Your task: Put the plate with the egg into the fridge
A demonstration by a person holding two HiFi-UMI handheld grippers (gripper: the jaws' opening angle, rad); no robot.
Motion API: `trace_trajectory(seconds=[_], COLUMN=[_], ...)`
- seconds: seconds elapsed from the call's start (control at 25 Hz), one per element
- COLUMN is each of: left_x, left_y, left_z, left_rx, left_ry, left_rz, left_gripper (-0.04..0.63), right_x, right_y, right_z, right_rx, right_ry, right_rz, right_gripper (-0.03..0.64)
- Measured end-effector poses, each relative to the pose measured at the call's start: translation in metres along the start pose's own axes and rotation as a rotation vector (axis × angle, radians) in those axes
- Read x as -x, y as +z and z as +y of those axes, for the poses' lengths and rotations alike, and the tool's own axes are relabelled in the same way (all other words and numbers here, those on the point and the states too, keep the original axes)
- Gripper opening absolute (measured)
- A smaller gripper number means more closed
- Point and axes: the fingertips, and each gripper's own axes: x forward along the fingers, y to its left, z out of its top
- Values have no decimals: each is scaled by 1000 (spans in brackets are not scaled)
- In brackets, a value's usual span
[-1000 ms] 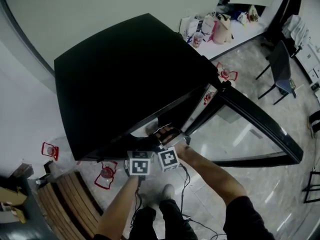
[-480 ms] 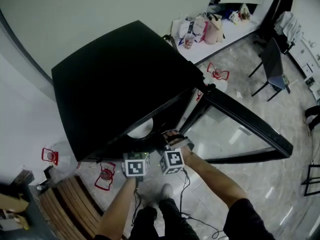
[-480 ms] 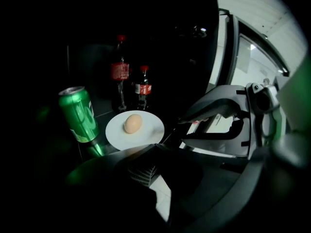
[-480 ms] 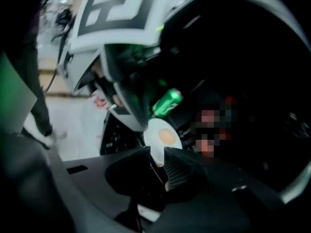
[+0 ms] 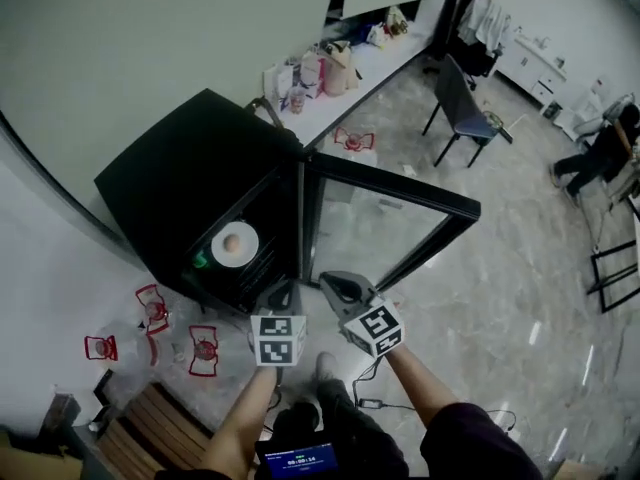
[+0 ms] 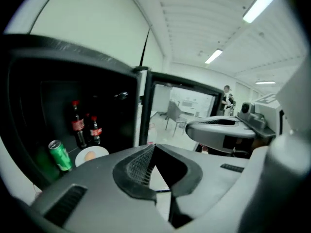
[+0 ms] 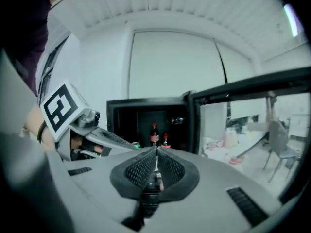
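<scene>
The plate [image 5: 236, 243] with the egg [image 5: 232, 242] on it is sitting on a shelf inside the black fridge [image 5: 170, 193], near the front edge of the open compartment. A green can [image 6: 59, 155] is standing just left of the plate, and two cola bottles [image 6: 76, 123] are standing farther back in the dark interior. The fridge's glass door [image 5: 390, 218] is hanging wide open to the right. Both tools are hovering near the person, in front of the fridge and well apart from the plate. The left hand-held gripper [image 5: 284, 293] is pointing toward the open compartment with its jaws spread a little; nothing is lying between them, and only the floor [image 5: 500, 298] is showing through the gap. The right hand-held gripper [image 7: 156, 152] is floating just right of it, its jaws having just been closing and now pressing together on nothing. Far off, a white tabletop [image 5: 385, 60] is carrying bags [image 5: 318, 70], and a chair [image 5: 462, 103] is standing on the floor to its right.
</scene>
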Motion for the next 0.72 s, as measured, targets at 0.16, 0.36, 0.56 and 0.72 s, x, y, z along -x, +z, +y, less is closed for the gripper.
trace_trajectory(seconds=[0.16, 0.36, 0.56, 0.72], left_x=[13, -1, -35, -64], left_y=[40, 76, 98, 106], left_z=[-90, -189, -252, -282], left_rx=[-47, -147, -177, -178], left_ry=[-142, -276, -300, -276], left_rz=[-60, -97, -92, -74], left_gripper=[6, 7, 6, 6], right_x=[100, 195, 234, 224], right_y=[13, 20, 14, 21], right_z=[-55, -146, -230, -271], right_rx=[-22, -39, 3, 20], right_ry=[-147, -306, -280, -161], right_rz=[-3, 14, 104, 126], right_gripper=[12, 22, 125, 202])
